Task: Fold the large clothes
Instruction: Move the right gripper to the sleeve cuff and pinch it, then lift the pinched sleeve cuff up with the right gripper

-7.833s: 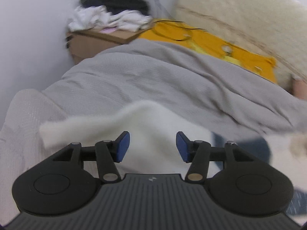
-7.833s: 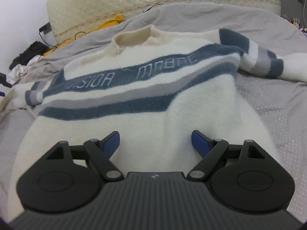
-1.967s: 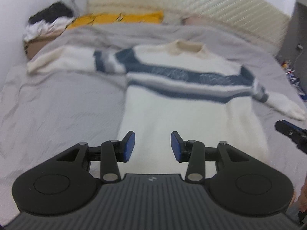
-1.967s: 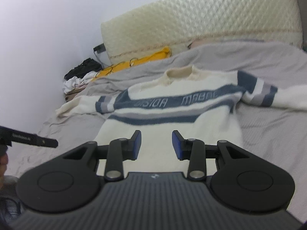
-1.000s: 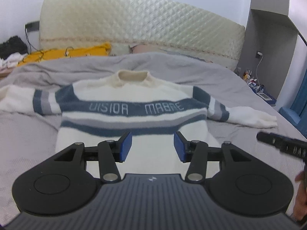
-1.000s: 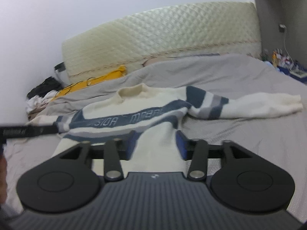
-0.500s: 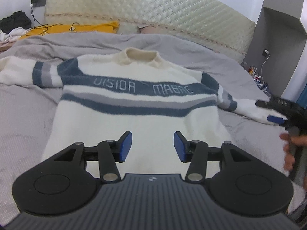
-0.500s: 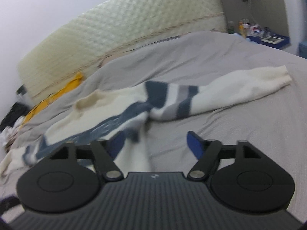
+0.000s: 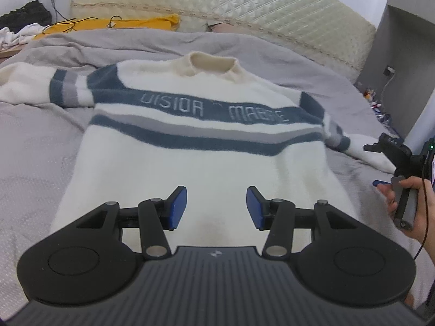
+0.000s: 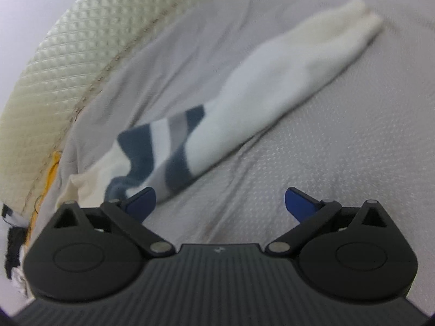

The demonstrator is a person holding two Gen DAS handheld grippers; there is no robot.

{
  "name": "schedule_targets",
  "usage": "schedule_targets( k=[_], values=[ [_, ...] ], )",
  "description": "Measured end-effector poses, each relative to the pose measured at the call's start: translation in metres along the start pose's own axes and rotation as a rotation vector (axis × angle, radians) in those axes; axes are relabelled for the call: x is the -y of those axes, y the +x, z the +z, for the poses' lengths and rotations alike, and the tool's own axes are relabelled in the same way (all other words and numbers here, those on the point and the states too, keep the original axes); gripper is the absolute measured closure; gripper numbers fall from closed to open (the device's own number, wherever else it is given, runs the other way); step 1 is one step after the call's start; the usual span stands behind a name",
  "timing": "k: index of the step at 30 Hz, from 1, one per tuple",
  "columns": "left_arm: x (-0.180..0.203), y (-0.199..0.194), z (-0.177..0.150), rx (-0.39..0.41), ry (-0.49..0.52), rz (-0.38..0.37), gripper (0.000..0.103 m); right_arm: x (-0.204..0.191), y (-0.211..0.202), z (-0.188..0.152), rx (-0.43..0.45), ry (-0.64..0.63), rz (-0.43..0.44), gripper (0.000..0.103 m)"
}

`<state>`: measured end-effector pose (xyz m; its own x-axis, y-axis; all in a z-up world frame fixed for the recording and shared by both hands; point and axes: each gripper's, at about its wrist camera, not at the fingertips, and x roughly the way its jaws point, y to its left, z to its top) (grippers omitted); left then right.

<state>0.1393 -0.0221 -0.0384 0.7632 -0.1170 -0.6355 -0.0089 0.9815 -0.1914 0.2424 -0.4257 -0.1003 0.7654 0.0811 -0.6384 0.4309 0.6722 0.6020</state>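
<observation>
Sweater (image 9: pixel 206 160) lies flat along the grey bed (image 9: pixel 32 146), collar toward the quilted headboard (image 9: pixel 244 5), sleeves spread sideways. Left gripper (image 9: pixel 216 207) fingers stand half apart over the hem, empty. Right gripper (image 10: pixel 220 203) fingers are opening wide near the right sleeve (image 10: pixel 272 87), holding nothing.

- You are carrying a left gripper (image 9: pixel 216 207) built of matt black plastic, with a ribbed dark grey deck and a small pale logo.
- Two round black discs are flanking that deck; silver screws are capping the pivots of the linkage.
- Blue pads (image 9: pixel 178 207) are lining its fingers.
- Your right gripper (image 10: pixel 220 199) is showing the same black body and blue pads.
- A thin black cable (image 9: pixel 423 212) is running past your right hand (image 9: pixel 407 209).
</observation>
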Motion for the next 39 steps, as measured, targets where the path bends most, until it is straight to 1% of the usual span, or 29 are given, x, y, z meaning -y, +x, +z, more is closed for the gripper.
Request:
schedule_targets(
  k=[2,5,7,10,12,15,17,18,19,20,21,22,23,24,26,28,31,33,34,36,39],
  values=[
    [-0.002,0.007,-0.001,-0.008,-0.011,0.017,0.048,0.01,0.013,0.006,0.004,0.041,0.02,0.0],
    [-0.01,0.018,0.0,-0.019,-0.059,0.029,0.048,0.025,0.032,0.018,0.01,0.123,0.073,0.0],
    [-0.015,0.024,0.001,-0.017,-0.086,0.029,0.048,0.032,0.042,0.028,0.039,0.174,0.116,0.0],
    [-0.022,0.032,0.004,-0.01,-0.124,0.041,0.048,0.041,0.058,0.042,0.082,0.217,0.154,0.0],
    [-0.028,0.035,0.005,0.011,-0.147,0.06,0.048,0.047,0.068,0.052,0.12,0.23,0.156,0.0],
    [-0.034,0.042,0.008,0.016,-0.164,0.065,0.048,0.056,0.079,0.07,0.186,0.216,0.144,0.001],
    [-0.039,0.049,0.01,0.012,-0.179,0.074,0.048,0.064,0.081,0.081,0.233,0.208,0.131,0.005],
    [-0.042,0.053,0.011,0.007,-0.189,0.075,0.048,0.068,0.081,0.086,0.258,0.208,0.121,0.013],
    [-0.045,0.056,0.011,0.003,-0.198,0.074,0.048,0.073,0.082,0.093,0.279,0.211,0.1,0.027],
    [-0.047,0.058,0.011,-0.002,-0.204,0.073,0.048,0.079,0.085,0.1,0.288,0.22,0.073,0.034],
    [-0.048,0.061,0.011,-0.007,-0.204,0.076,0.048,0.085,0.088,0.108,0.293,0.238,0.046,0.048],
    [-0.047,0.063,0.011,-0.007,-0.193,0.089,0.048,0.092,0.089,0.116,0.299,0.262,0.025,0.065],
    [-0.046,0.064,0.011,-0.002,-0.174,0.103,0.048,0.099,0.09,0.124,0.303,0.282,-0.004,0.074],
    [-0.043,0.065,0.011,0.006,-0.151,0.116,0.048,0.104,0.091,0.131,0.304,0.293,-0.042,0.088],
    [-0.039,0.066,0.011,0.016,-0.121,0.133,0.048,0.109,0.092,0.149,0.308,0.29,-0.063,0.092],
    [-0.038,0.068,0.011,0.007,-0.109,0.137,0.048,0.105,0.089,0.167,0.328,0.219,-0.089,0.093],
    [-0.04,0.071,0.01,-0.004,-0.113,0.139,0.048,0.098,0.084,0.189,0.367,0.162,-0.115,0.094],
    [-0.041,0.072,0.01,-0.006,-0.118,0.146,0.048,0.089,0.085,0.204,0.384,0.085,-0.193,0.094],
    [-0.041,0.072,0.011,-0.007,-0.124,0.146,0.048,0.087,0.083,0.208,0.39,0.055,-0.218,0.094],
    [-0.042,0.073,0.012,-0.012,-0.139,0.144,0.048,0.083,0.079,0.21,0.391,0.035,-0.216,0.094],
    [-0.042,0.073,0.014,-0.012,-0.143,0.152,0.048,0.069,0.077,0.213,0.398,0.003,-0.188,0.093]
  ],
)
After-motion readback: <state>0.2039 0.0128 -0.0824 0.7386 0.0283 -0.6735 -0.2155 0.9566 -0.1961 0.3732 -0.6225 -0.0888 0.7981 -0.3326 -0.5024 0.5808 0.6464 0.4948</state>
